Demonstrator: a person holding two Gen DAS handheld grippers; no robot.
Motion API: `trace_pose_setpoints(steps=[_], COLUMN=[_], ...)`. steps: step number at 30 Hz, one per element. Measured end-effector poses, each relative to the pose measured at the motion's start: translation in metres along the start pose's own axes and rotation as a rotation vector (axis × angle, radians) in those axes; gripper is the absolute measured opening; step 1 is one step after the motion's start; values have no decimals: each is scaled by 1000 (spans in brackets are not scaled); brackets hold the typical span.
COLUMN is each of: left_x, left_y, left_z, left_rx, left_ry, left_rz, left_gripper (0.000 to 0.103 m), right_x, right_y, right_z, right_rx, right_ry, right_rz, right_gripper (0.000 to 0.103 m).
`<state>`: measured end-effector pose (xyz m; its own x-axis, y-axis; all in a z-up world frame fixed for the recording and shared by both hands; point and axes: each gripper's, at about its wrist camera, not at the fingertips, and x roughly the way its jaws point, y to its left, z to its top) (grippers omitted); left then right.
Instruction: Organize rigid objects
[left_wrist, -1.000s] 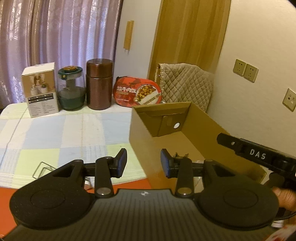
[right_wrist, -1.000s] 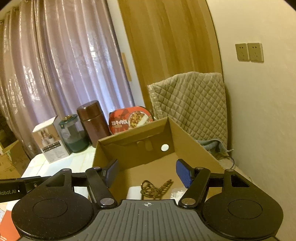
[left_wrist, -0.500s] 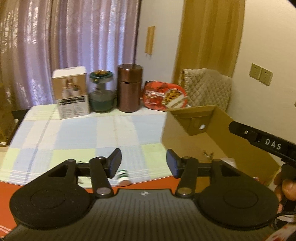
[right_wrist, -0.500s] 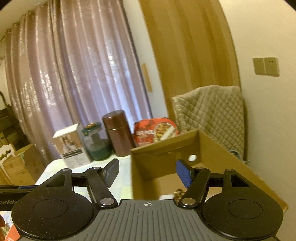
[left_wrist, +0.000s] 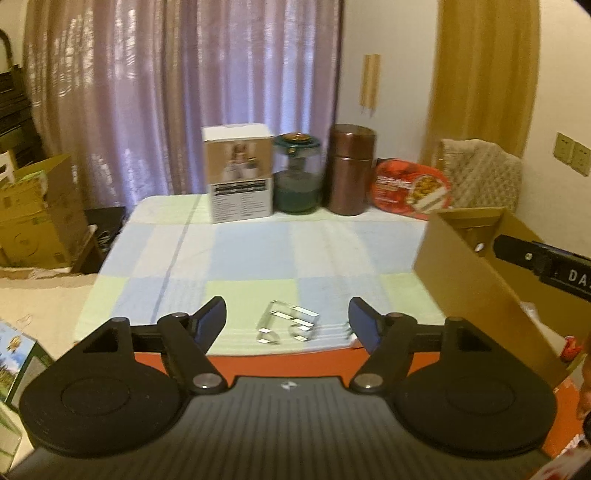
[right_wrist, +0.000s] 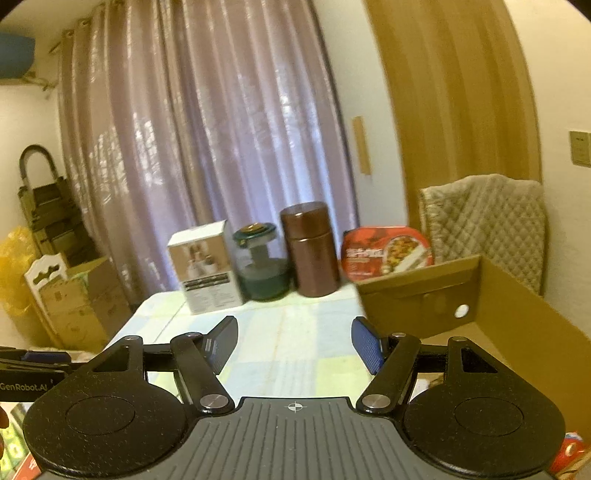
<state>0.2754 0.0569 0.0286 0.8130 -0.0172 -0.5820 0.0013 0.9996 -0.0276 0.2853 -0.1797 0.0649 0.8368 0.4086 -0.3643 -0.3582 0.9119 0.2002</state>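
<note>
An open cardboard box (left_wrist: 476, 273) stands at the table's right side; it also shows in the right wrist view (right_wrist: 517, 317). A shiny metal wire rack (left_wrist: 290, 325) lies on the checked cloth near the front edge, between my left gripper's fingers in view. My left gripper (left_wrist: 288, 325) is open and empty, held above the front edge. My right gripper (right_wrist: 293, 345) is open and empty, held above the cloth left of the box.
At the table's back stand a white carton (left_wrist: 238, 173), a green-lidded glass jar (left_wrist: 297, 173), a brown canister (left_wrist: 351, 170) and a red food tray (left_wrist: 410, 188). A quilted chair back (left_wrist: 480, 173) is behind the box. Cardboard boxes (left_wrist: 33, 214) sit on the floor at left.
Both grippers have swung left, away from the cardboard box. The box has slid to the right of both views and the wire rack has come into the left view.
</note>
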Motion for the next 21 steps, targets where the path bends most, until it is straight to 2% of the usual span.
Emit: trace_pose_setpoints(steps=[5,10,16,21], left_x=[0,9,24,36], left_y=[22,28,33,31], left_z=[-15,-29,-47,-60], left_rx=[-33,-16,-30,0], left_ry=[17,35,66,74], left_rz=[28,64,67,75], left_gripper=[74,77,80,80], right_x=[9,16,30,44], right_y=[16,27,33,30], right_z=[-6,-15,-32,-41], right_rx=[-24,-41,-60,-58], right_ry=[24,54,160,224], right_rz=[28,47,67,45], right_gripper=[65,65,65,65])
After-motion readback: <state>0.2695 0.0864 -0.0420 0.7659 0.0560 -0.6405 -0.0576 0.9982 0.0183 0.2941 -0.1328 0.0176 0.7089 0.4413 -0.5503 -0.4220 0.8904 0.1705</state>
